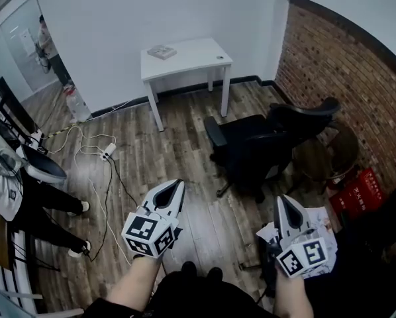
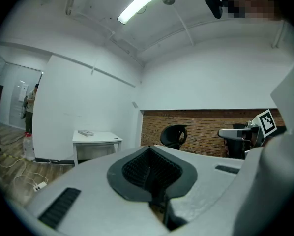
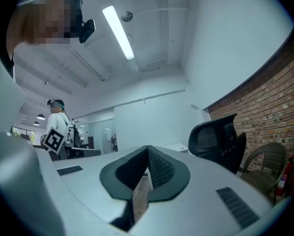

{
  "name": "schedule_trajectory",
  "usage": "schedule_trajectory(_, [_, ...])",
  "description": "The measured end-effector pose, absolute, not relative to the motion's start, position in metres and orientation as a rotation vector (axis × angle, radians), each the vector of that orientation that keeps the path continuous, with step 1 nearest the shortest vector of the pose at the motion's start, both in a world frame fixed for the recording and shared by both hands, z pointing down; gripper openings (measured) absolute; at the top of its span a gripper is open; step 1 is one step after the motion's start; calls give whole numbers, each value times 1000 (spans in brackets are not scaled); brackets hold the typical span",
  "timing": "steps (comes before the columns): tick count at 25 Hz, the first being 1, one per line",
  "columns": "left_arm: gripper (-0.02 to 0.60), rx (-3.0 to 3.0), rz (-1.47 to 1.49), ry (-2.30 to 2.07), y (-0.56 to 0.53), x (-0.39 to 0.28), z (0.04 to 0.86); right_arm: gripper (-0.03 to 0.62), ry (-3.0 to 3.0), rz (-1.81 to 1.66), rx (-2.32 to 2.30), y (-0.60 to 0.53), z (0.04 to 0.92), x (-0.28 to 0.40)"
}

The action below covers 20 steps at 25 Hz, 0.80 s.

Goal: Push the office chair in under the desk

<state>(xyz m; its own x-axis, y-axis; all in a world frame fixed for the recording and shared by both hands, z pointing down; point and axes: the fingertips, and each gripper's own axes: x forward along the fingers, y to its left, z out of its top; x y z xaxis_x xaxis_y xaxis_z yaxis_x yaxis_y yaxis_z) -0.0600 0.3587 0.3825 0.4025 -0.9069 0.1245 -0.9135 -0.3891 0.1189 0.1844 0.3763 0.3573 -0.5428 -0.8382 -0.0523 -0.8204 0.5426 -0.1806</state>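
A black office chair (image 1: 264, 141) stands on the wood floor, out from the white desk (image 1: 185, 57) against the far wall and to its right. The chair's back is toward the brick wall. My left gripper (image 1: 177, 188) is held low in front of me, shut, with nothing in it. My right gripper (image 1: 283, 203) is also shut and empty, a short way before the chair's base. The left gripper view shows the desk (image 2: 95, 137) and the chair (image 2: 174, 134) beyond the closed jaws of the left gripper (image 2: 148, 150). In the right gripper view the chair (image 3: 218, 139) rises just right of the right gripper (image 3: 148, 149).
A brick wall (image 1: 344, 71) runs along the right, with a wicker chair (image 1: 337, 152) and a red crate (image 1: 357, 194) at its foot. Cables and a power strip (image 1: 107, 152) lie on the floor at left. A seated person's legs (image 1: 49, 201) reach in from the left. A book (image 1: 161, 52) lies on the desk.
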Motion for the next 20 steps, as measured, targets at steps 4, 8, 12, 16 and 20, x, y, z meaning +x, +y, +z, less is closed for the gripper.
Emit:
schedule_trajectory(4, [8,2492,79,-1615,362,-40,387,3,2623,-223,-1422,381,361,205])
schedule_trajectory(8, [8,2503,102,-1595,355,-22,393,3,2619,-264,-1424,376,371,218])
schedule_trajectory(12, [8,2528,101,-1563,330,-13,398,5,2618,-291,-1441,356,381,219])
schedule_trajectory(16, [8,2536,91,-1536,290,-15,405,6,2629,-302,-1461,319,387,211])
schedule_trajectory(20, [8,2551,83,-1519,235,-23,414,26,2643,-271,-1475,269,385,198])
